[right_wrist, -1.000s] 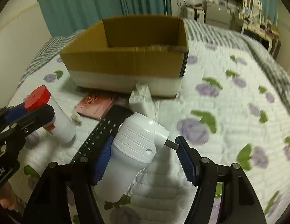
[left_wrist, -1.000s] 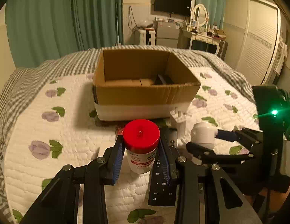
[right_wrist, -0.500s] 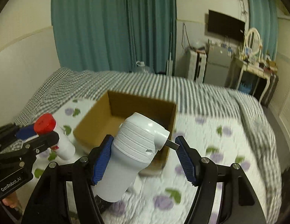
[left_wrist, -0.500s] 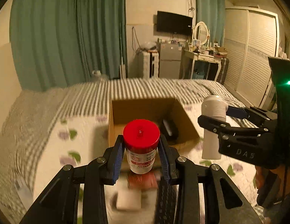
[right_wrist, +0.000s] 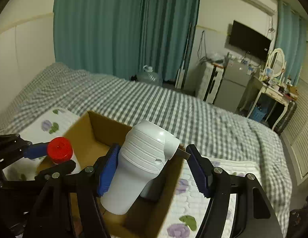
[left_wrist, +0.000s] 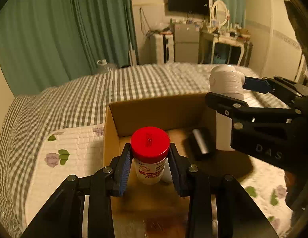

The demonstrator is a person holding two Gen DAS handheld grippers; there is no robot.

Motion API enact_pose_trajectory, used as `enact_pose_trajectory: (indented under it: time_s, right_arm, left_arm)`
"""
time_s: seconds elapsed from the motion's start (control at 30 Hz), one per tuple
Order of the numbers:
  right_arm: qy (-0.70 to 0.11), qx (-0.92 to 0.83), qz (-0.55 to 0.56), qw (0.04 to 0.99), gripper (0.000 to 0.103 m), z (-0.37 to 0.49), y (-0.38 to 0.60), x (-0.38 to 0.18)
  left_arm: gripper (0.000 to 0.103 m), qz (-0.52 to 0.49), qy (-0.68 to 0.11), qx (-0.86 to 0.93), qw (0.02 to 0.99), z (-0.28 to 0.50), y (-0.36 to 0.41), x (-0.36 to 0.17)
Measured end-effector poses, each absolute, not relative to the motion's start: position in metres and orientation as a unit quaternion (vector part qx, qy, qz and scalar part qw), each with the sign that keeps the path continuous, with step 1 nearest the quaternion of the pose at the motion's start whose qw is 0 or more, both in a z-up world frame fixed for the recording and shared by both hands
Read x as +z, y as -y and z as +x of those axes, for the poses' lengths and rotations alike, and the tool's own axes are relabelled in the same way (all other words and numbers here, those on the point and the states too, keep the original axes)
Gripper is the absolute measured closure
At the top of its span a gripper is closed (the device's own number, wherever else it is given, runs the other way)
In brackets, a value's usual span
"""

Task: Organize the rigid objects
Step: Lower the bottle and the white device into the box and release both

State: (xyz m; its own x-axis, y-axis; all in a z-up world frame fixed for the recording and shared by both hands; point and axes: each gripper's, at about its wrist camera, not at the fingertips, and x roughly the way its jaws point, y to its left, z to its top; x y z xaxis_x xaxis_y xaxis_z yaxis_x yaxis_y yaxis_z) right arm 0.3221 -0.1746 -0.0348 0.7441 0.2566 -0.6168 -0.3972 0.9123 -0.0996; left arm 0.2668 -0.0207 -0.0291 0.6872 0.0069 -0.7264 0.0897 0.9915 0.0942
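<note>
Over cardboard box point(left_wrist: 114, 130) | left claw point(left_wrist: 150, 164) clamps red-capped bottle point(left_wrist: 150, 154) | right claw point(right_wrist: 154, 170) clamps white bottle point(right_wrist: 138, 168)

cardboard box point(left_wrist: 112, 134) on bed point(left_wrist: 74, 103) | dark device point(left_wrist: 199, 142) inside box, toward right wall | pill bottle point(left_wrist: 150, 154) above box, left of hair dryer point(left_wrist: 226, 91)

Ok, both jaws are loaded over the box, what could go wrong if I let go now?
The white hair dryer sits skewed in the right gripper, pinched across its nozzle, so it may swing on release. It hangs above a dark object already in the cardboard box and could hit it. The red-capped bottle in the left gripper hangs close by; dropping both together risks a collision.
</note>
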Motion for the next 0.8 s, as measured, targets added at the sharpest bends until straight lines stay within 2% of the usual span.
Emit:
enact_pose_trajectory:
  time_s: [0.27, 0.33, 0.4, 0.43, 0.53, 0.6, 0.8]
  right_arm:
    - [-0.352, 0.186, -0.127, 0.909, 0.035, 0.358, 0.166, -0.09]
    - [-0.353, 0.187, -0.134, 0.907, 0.027, 0.36, 0.165, -0.093]
    - [-0.338, 0.173, -0.14, 0.914, 0.015, 0.356, 0.167, -0.087]
    - [-0.334, 0.169, -0.138, 0.917, 0.014, 0.355, 0.169, -0.083]
    - [-0.329, 0.158, -0.129, 0.922, 0.014, 0.344, 0.179, -0.067]
    - [-0.322, 0.149, -0.123, 0.927, 0.01, 0.33, 0.186, -0.054]
    - [-0.314, 0.132, -0.083, 0.937, 0.008, 0.269, 0.209, -0.008]
  left_arm:
    - [0.064, 0.049, -0.421, -0.023, 0.905, 0.296, 0.017, -0.062]
    - [0.062, 0.035, -0.418, -0.037, 0.907, 0.292, 0.017, -0.06]
    - [0.049, 0.039, -0.402, -0.032, 0.914, 0.284, 0.02, -0.053]
    - [0.046, 0.042, -0.398, -0.028, 0.916, 0.279, 0.02, -0.048]
    - [0.045, 0.036, -0.39, -0.026, 0.92, 0.26, 0.019, -0.032]
    - [0.037, 0.036, -0.381, -0.024, 0.924, 0.245, 0.018, -0.02]
    - [0.034, 0.039, -0.346, -0.008, 0.937, 0.178, 0.004, 0.015]
